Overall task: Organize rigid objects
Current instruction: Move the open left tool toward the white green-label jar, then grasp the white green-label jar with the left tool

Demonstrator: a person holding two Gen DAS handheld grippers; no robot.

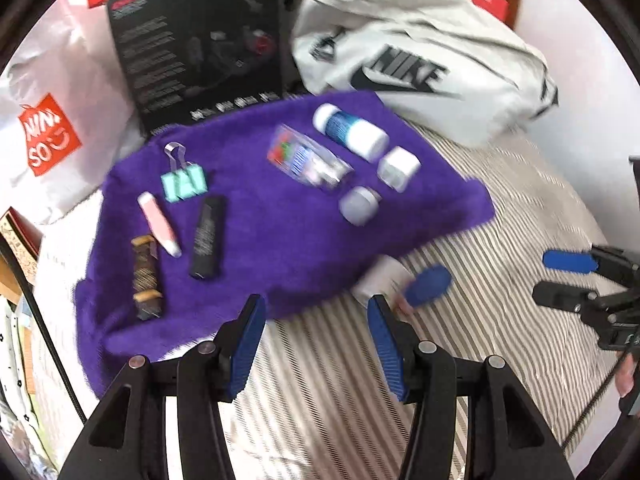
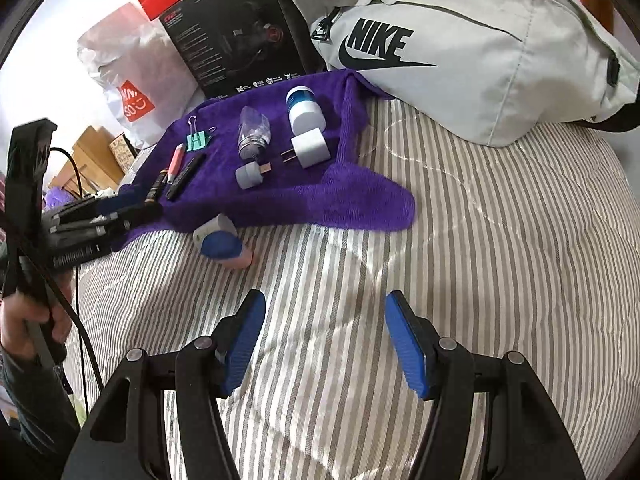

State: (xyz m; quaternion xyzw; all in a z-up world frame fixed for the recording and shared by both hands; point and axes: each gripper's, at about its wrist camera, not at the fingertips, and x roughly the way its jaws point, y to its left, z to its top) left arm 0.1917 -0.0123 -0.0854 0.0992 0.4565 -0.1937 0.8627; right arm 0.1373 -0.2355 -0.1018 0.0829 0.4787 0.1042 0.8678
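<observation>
Purple towel (image 2: 280, 196), spread on a grey-and-white striped bedcover (image 2: 460, 280), carrying two groups of small items. Left group: mint binder clip (image 2: 199, 140) at the far end; nearer, a pink tube (image 2: 175, 163), a black tube (image 2: 185, 178) and a brown-and-gold patterned tube (image 2: 156, 188), lying side by side. Right group: blue-and-white bottle (image 2: 304, 110) on its side at the far end; left of it a clear plastic container (image 2: 253, 132) with small contents that cannot be made out; a white wall plug (image 2: 310, 148), prongs pointing left; a grey round adapter (image 2: 249, 176) nearest. Off the towel, just past its near edge on the bedcover: a white and pink cylindrical container (image 2: 222, 242), with a blue pad of the left gripper (image 2: 222, 247) in front of it; whether that gripper clasps it cannot be told. In the left wrist view the same container (image 1: 380, 280) lies blurred beyond the fingertips. Right gripper (image 2: 325, 312): fingers spread wide, holding nothing, over the bare bedcover. Far edge: black headset box (image 2: 236, 40), white Miniso bag (image 2: 128, 92), grey Nike bag (image 2: 460, 48).
</observation>
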